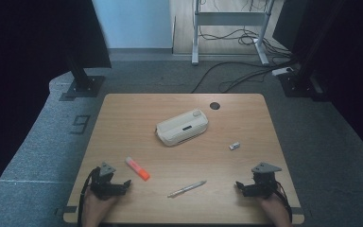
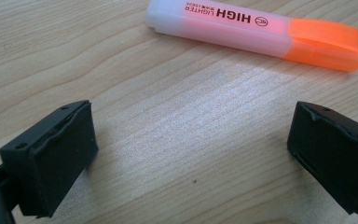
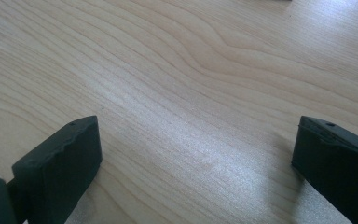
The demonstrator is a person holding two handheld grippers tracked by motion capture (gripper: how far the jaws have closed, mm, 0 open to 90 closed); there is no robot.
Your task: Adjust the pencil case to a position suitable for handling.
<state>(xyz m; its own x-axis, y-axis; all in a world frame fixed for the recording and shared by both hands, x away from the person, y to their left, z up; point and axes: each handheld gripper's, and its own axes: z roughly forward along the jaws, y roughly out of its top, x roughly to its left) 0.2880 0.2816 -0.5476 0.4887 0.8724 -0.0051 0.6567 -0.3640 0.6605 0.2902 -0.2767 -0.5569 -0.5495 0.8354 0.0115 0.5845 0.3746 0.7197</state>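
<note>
1. Our left gripper (image 2: 193,154) rests on the table (image 1: 246,165) with jaws spread wide and empty; the right gripper (image 3: 198,168) likewise.
2. The highlighter (image 2: 256,33) lies flat at twelve o'clock of the left jaws, near them but apart.
3. We judge it light, stiff and slick: pinch mid-barrel, across the flat sides, clear of the orange cap.

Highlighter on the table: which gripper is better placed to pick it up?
Left. The left gripper sits open right beside the highlighter; the right gripper, also open, is across the table.
</note>
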